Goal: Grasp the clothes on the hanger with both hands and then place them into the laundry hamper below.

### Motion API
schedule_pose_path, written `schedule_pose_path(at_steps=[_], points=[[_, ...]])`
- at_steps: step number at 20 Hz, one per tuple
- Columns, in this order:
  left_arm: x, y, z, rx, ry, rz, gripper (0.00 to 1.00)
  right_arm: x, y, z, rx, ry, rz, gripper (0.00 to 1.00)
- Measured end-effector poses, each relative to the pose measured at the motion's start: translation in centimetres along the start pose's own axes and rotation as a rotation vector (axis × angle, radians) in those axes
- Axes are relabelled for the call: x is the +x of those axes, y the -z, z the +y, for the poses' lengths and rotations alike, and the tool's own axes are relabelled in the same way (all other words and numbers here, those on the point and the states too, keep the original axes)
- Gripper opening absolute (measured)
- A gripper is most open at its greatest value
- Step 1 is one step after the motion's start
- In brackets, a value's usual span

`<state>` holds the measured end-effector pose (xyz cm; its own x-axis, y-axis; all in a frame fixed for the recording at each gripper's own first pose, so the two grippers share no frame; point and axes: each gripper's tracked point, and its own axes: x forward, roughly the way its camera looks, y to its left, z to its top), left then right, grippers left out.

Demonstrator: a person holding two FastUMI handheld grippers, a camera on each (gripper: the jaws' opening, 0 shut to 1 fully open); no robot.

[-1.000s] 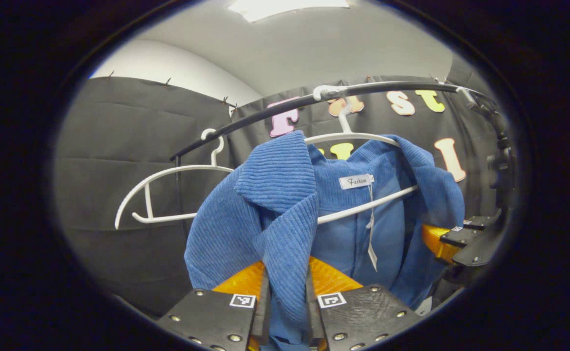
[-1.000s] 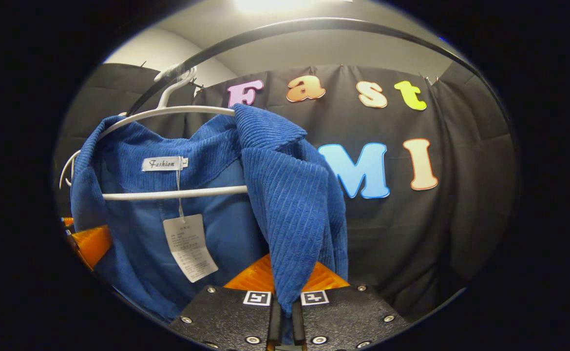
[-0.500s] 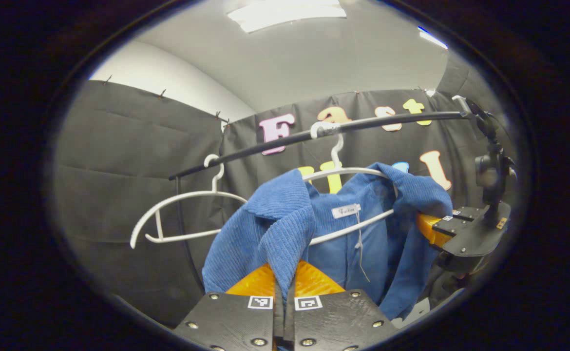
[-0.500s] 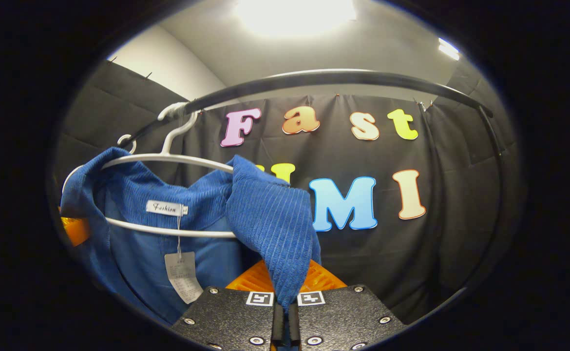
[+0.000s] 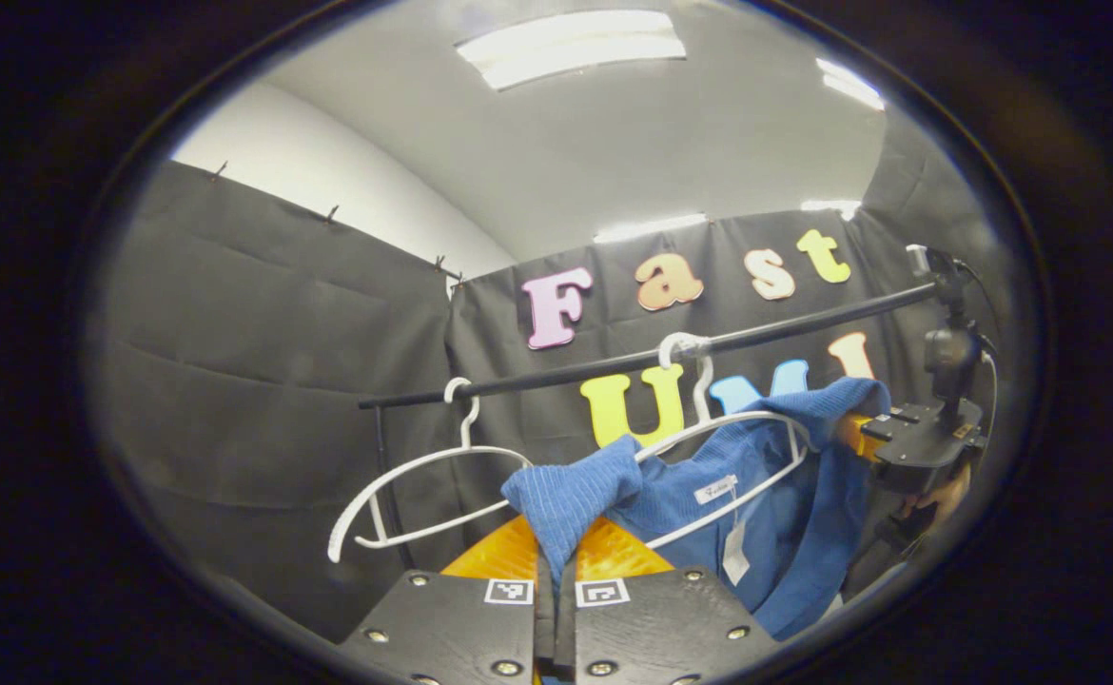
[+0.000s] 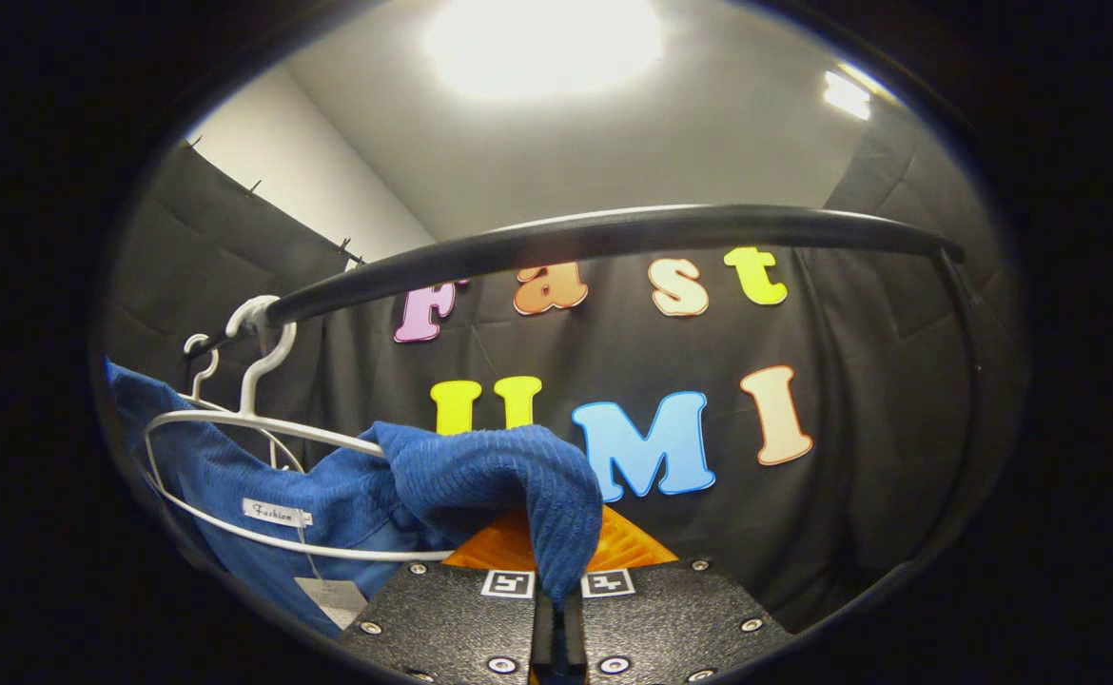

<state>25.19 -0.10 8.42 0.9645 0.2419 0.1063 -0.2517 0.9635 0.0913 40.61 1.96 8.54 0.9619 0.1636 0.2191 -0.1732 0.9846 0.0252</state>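
Blue ribbed jacket [image 5: 756, 514] hangs on a white hanger [image 5: 756, 447] hooked over the black rail [image 5: 652, 357]; a second white hanger [image 5: 414, 495], bare, hangs on the same rail off to one side. Left gripper [image 5: 555, 609]: jaws closed on a fold of the jacket's shoulder or collar, cloth bunched between the fingers and draped up over them. Right gripper [image 6: 558, 609]: jaws likewise pinched shut on the opposite shoulder fold, fabric humped over its fingers. In the left gripper view the right gripper [image 5: 885, 440] also shows at the jacket's far shoulder, a hand [image 5: 937, 495] behind it. Fabric looks soft, light, corduroy-like, with a thinner lining and a paper tag [image 5: 733, 563] dangling; it should drape and stretch rather than hold shape, and the ribs give fair friction. Shoulders are the sensible hold, one each side, so the collar can slide off the hanger ends. Whether the collar has cleared the hanger arms is hard to tell from here; probably partly. Snagging on the hanger is the likely trouble.
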Motion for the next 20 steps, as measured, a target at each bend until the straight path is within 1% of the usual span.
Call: schedule_pose_path(at_steps=[2, 4, 5, 8, 13, 15, 17, 18, 20], points=[[0.5, -0.9, 1.8, 0.006, -0.026, -0.011, 0.00, 1.1, -0.8, -1.0, -0.018, 0.019, -0.022, 0.03], [1.2, -1.6, 3.2, 0.020, -0.041, -0.017, 0.03, 2.2, -1.1, -1.9, -0.042, 0.041, -0.037, 0.03], [1.6, -1.8, 3.9, 0.029, -0.045, -0.016, 0.03, 2.7, -1.1, -2.4, -0.061, 0.051, -0.039, 0.04], [3.3, -1.0, 6.0, 0.070, -0.051, 0.008, 0.01, 4.2, 0.5, -3.3, -0.119, 0.069, -0.013, 0.04], [6.7, 3.5, 10.2, 0.104, -0.089, 0.080, 0.00, 5.7, 4.1, -4.6, -0.157, 0.094, 0.059, 0.04], [7.2, 5.8, 10.1, 0.069, -0.081, 0.129, 0.00, 6.2, 5.5, -4.9, -0.176, 0.100, 0.082, 0.04], [7.2, 8.3, 9.2, 0.027, -0.067, 0.184, 0.01, 6.4, 7.5, -5.3, -0.207, 0.117, 0.138, 0.03], [6.9, 9.6, 8.9, 0.015, -0.058, 0.205, 0.00, 6.0, 8.6, -5.3, -0.209, 0.120, 0.174, 0.04], [6.4, 11.2, 8.7, 0.017, -0.049, 0.228, 0.01, 5.3, 10.4, -5.5, -0.198, 0.126, 0.225, 0.04]])
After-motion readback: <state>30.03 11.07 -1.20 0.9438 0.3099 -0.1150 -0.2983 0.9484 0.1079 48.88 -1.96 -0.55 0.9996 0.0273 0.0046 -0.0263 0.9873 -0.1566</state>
